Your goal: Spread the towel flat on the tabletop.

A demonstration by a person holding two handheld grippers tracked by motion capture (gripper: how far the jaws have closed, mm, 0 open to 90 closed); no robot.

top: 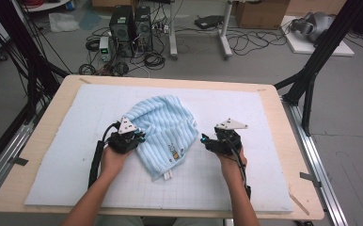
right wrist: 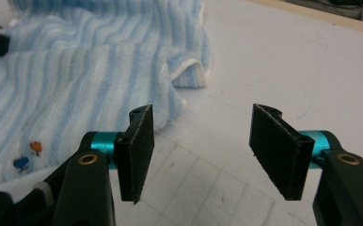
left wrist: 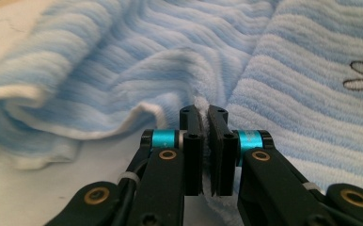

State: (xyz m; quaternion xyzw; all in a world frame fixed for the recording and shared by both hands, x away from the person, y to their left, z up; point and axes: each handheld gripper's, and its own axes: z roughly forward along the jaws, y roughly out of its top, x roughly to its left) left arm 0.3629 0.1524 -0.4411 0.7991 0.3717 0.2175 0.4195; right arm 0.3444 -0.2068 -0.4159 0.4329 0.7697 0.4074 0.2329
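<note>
Left gripper pinched the towel's edge, hiding the fold.
Right gripper stood spread over bare mat beside it.

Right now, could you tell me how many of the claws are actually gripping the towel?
1. The left claw is shut on the striped blue towel at its left edge. The right claw is open over the white mat, beside the towel's right edge.

**Around the work area**

A pale wooden tabletop carries a white gridded mat. On the grey floor behind stand two black computer towers, tangled cables and a cardboard box.
</note>
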